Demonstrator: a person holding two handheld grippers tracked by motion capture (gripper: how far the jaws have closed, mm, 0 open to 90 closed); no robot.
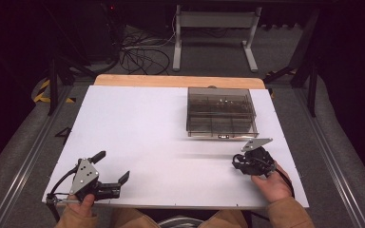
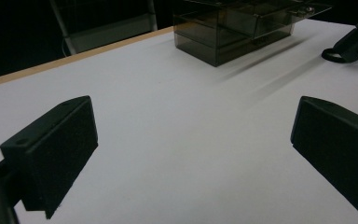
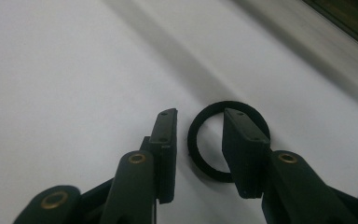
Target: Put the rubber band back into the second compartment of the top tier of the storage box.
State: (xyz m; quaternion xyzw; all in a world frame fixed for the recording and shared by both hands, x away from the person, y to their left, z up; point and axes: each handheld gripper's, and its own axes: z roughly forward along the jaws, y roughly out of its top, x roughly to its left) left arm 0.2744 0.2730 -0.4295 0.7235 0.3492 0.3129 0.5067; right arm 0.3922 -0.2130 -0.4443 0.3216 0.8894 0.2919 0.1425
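A thin black ring lies flat on the white table. My right gripper points down at it, one jaw outside the ring's left rim and the other inside the hoop. Small gaps show on both sides of the rim, so the pads do not press on it. From above, the right gripper sits near the table's right front, just before a smoky clear compartment box. My left gripper rests at the front left, jaws wide open with bare table between them.
The compartment box stands at the back right of the table, a wooden edge behind it. The right gripper shows far off in the left gripper view. Beyond the table are a white frame and floor cables.
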